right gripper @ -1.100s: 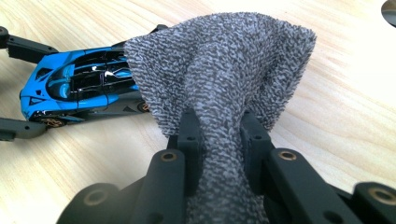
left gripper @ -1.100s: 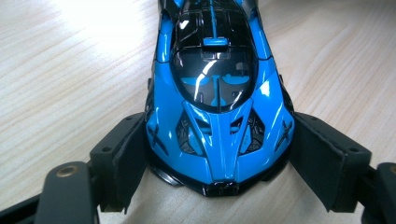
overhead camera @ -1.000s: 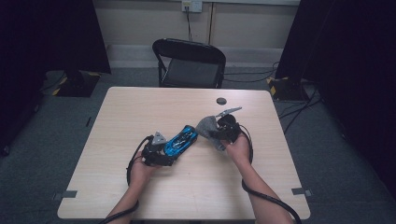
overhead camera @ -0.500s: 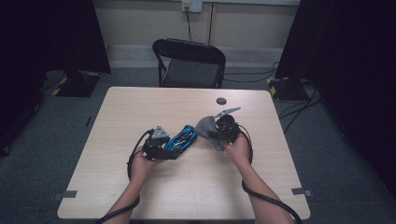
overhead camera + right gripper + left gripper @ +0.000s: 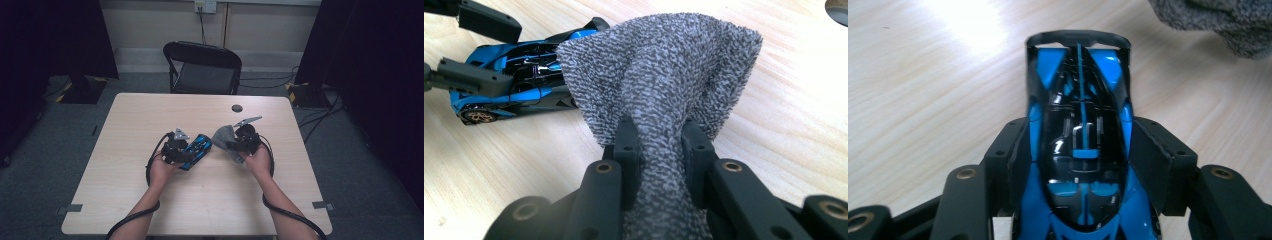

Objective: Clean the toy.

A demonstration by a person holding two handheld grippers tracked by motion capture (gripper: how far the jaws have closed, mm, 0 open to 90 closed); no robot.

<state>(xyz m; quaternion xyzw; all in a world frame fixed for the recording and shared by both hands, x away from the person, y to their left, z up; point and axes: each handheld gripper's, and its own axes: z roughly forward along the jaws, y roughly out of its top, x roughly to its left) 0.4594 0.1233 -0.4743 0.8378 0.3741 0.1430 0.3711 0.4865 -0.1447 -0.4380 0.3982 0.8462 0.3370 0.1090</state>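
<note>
On the left, the left gripper [image 5: 186, 150] sits over the blue and black toy car [image 5: 1080, 150], which rests on the tabletop [image 5: 125, 130] near its middle. Its fingers [image 5: 1008, 155] have just been closing, and in the left gripper view they now flank the car's flanks amidships, at or very near contact. To do this well, I judge they should press squarely on both sides, low on the body, so the glossy shell cannot twist or squirt forward.

To the right, the right gripper [image 5: 235, 146] has its fingers [image 5: 626, 145] clamped on a bunched grey cloth [image 5: 664, 75], whose free end hangs just beside the car's tail. Probably the cloth should come onto the bodywork only once the car is steady, with light strokes along its length.

A small dark disc [image 5: 237, 108] lies farther back, well apart.
</note>
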